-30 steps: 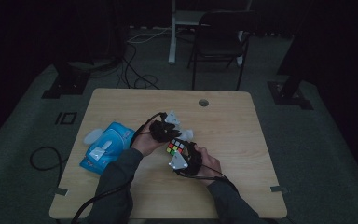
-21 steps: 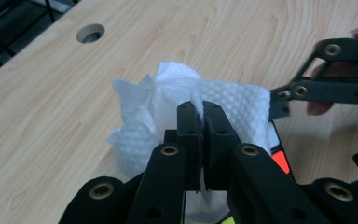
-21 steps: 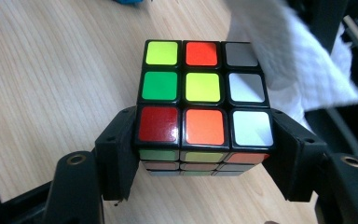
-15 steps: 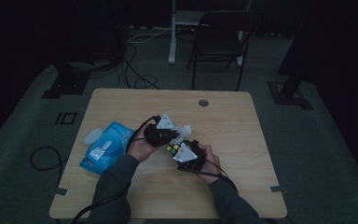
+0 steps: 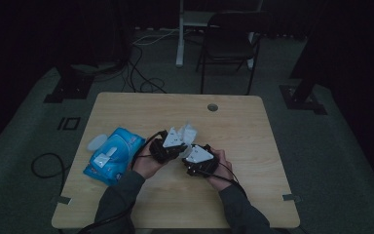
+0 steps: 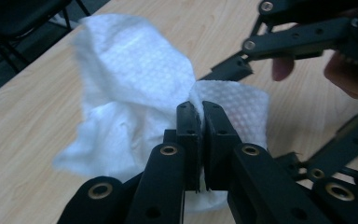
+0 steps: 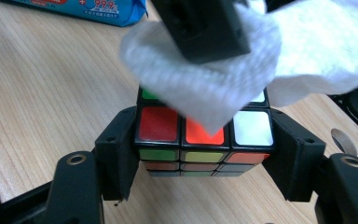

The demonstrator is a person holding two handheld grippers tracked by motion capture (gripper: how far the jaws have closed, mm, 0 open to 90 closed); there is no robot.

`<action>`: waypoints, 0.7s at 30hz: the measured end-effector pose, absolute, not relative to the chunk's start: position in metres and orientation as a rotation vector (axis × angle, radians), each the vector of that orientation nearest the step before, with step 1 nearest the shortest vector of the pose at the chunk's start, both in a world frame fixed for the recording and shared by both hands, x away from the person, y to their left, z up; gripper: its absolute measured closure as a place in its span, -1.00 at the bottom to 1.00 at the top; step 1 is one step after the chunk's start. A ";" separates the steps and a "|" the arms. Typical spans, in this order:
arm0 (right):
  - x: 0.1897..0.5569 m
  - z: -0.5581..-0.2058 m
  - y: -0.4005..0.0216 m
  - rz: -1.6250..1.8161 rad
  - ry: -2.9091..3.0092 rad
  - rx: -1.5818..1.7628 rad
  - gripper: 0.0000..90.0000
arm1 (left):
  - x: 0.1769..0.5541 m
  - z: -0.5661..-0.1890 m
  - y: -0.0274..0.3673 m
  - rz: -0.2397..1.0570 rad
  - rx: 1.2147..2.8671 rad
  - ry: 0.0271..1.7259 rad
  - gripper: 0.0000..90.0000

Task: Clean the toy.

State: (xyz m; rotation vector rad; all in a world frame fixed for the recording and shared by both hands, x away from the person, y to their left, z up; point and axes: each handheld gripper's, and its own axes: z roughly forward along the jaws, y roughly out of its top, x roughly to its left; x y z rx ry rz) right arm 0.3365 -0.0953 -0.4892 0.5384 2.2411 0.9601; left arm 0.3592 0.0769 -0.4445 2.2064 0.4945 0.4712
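A Rubik's cube (image 7: pixel 205 140) with red, orange and white stickers on top sits clamped between the jaws of my right gripper (image 7: pixel 205 154), just above the wooden table (image 5: pixel 272 185). My left gripper (image 6: pixel 201 121) is shut on a crumpled white wipe (image 6: pixel 130 84). In the right gripper view the wipe (image 7: pixel 205 88) lies draped over the cube's top face, with the left gripper (image 7: pixel 200 28) pressing in from above. In the high view both hands meet at the table's middle, the left gripper (image 5: pixel 173 146) and wipe (image 5: pixel 187 132) just behind the right gripper (image 5: pixel 197 163).
A blue pack of wet wipes (image 5: pixel 109 155) lies at the table's left, with a small white object (image 5: pixel 96 142) beside it. A cable hole (image 5: pixel 213 107) sits near the far edge. A black chair (image 5: pixel 229 44) stands behind the table.
My left hand has moved right with the wipe, bringing it over the cube. The cube's coloured face, seen earlier in the high view, is now covered. The right hand stayed put.
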 end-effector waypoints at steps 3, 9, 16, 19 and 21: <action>0.339 -0.489 -0.097 0.970 2.247 0.562 -0.24 | 0.356 -0.450 0.076 0.443 2.212 0.485 0.94; 0.343 -0.493 -0.099 0.956 2.264 0.621 -0.24 | 0.352 -0.459 0.071 0.395 2.211 0.476 0.95; 0.344 -0.493 -0.100 0.990 2.270 0.654 -0.24 | 0.350 -0.458 0.064 0.362 2.212 0.441 0.95; 0.344 -0.493 -0.100 0.992 2.271 0.654 -0.24 | 0.351 -0.459 0.062 0.350 2.200 0.438 0.95; 0.344 -0.493 -0.100 0.990 2.273 0.654 -0.24 | 0.354 -0.459 0.061 0.342 2.191 0.437 0.95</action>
